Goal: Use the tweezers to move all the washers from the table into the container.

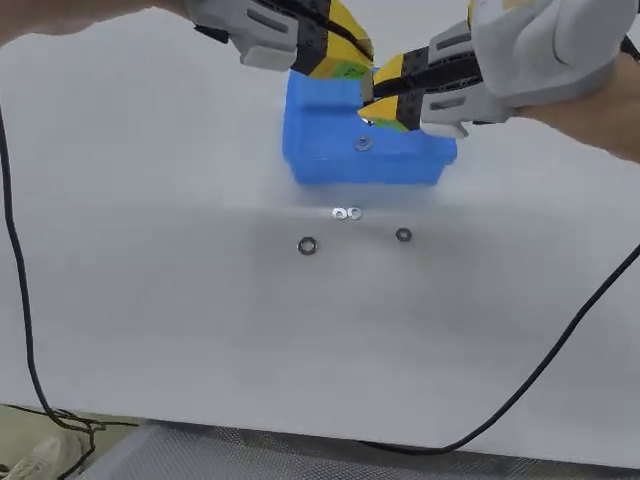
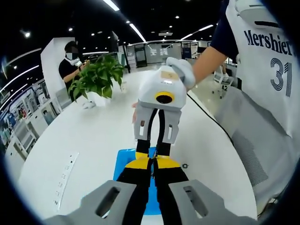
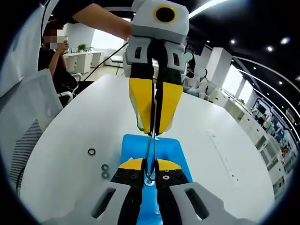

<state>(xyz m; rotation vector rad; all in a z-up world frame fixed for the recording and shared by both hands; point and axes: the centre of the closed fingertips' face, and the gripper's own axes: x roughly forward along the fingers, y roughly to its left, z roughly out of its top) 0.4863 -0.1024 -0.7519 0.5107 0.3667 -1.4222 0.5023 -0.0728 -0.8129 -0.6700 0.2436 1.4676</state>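
Observation:
The blue container [image 1: 330, 162] stands at the far middle of the white table [image 1: 180, 300], with one washer [image 1: 363, 144] lying in it. Over it my two grippers meet tip to tip. My left gripper [image 1: 360, 62] comes from the left and my right gripper [image 1: 378, 100] from the right. Thin metal tweezers [image 3: 153, 140] run from the shut left gripper [image 3: 153, 131] down between the shut jaws of the right gripper [image 3: 150, 171]. A washer [image 3: 149, 180] sits at the tweezers' tips; I cannot tell whether it is held. Several washers lie in front of the container: one [image 1: 307, 245], a pair [image 1: 347, 213], another [image 1: 403, 235].
A black cable [image 1: 560, 350] crosses the table's right side and another cable [image 1: 15, 280] runs down the left. The table's front edge [image 1: 300, 432] is close to me. A potted plant [image 2: 96, 79] stands far off on the table. People are at neighbouring desks.

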